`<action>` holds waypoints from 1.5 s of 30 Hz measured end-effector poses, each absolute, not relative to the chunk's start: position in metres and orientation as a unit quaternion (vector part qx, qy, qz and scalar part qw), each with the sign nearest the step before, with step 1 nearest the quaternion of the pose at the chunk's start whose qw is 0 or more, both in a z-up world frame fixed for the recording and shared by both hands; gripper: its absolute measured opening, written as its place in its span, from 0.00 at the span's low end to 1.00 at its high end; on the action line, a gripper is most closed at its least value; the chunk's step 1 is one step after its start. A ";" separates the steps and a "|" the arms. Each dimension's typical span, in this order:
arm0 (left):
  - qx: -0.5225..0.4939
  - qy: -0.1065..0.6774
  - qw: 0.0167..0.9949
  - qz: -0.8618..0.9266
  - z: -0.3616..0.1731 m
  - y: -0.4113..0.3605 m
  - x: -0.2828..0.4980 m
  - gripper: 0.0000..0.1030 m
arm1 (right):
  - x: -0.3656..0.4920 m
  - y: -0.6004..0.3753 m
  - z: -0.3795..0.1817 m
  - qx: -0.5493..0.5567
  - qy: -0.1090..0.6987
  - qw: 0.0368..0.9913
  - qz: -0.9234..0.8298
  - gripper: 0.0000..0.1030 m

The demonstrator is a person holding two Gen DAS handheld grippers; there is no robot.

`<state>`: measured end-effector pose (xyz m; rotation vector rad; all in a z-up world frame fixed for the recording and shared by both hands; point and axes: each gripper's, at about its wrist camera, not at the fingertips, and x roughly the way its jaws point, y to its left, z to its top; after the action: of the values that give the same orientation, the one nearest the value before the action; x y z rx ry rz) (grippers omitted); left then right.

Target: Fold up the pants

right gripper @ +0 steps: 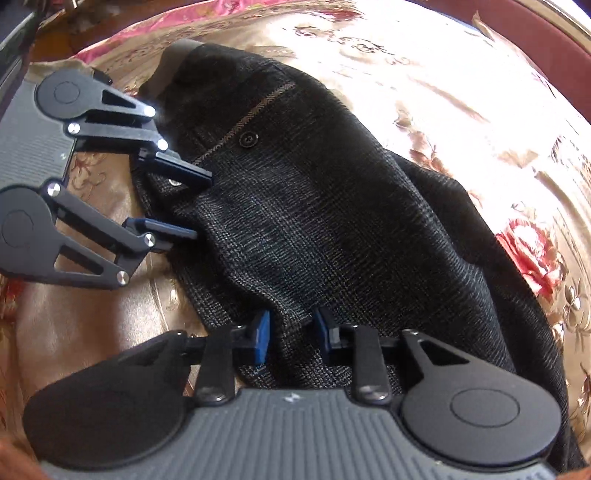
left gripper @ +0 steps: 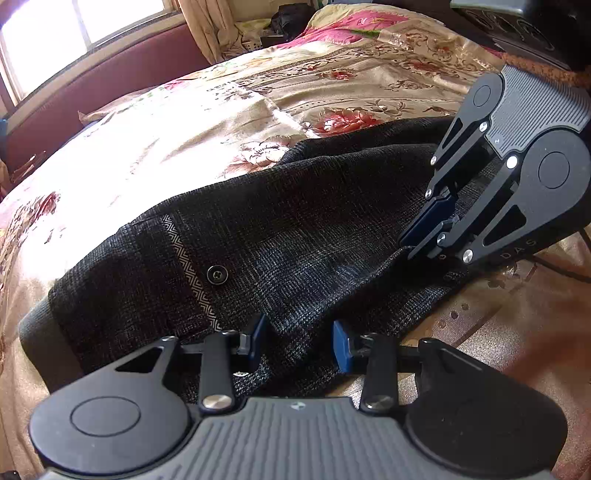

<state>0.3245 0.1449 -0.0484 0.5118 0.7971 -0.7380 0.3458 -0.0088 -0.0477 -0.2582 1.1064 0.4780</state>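
Observation:
Dark woven pants (left gripper: 295, 229) lie on a floral bedspread, with a patterned pocket trim and a black button (left gripper: 217, 275). My left gripper (left gripper: 301, 339) is open, its blue pads on either side of a fold of the pants' near edge. My right gripper (left gripper: 430, 236) shows at the right of the left wrist view, fingers close together over the cloth. In the right wrist view the pants (right gripper: 332, 229) fill the middle, my right gripper (right gripper: 291, 336) stands open astride a ridge of cloth, and my left gripper (right gripper: 201, 206) is open at the edge near the button (right gripper: 248, 140).
The gold floral bedspread (left gripper: 229, 110) covers the bed around the pants. A maroon headboard (left gripper: 110, 77) and a bright window (left gripper: 55, 29) lie beyond. Pink bedding (left gripper: 351, 22) and clutter sit at the far end.

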 end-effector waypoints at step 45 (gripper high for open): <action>0.200 0.369 0.883 -0.211 -0.038 0.202 0.375 0.43 | 0.488 -0.088 -0.040 0.019 0.583 0.770 0.258 0.36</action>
<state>0.3746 0.2017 -0.0376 0.4160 0.7691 -0.4386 0.4883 -0.0875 -0.0405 0.0404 1.2656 0.5607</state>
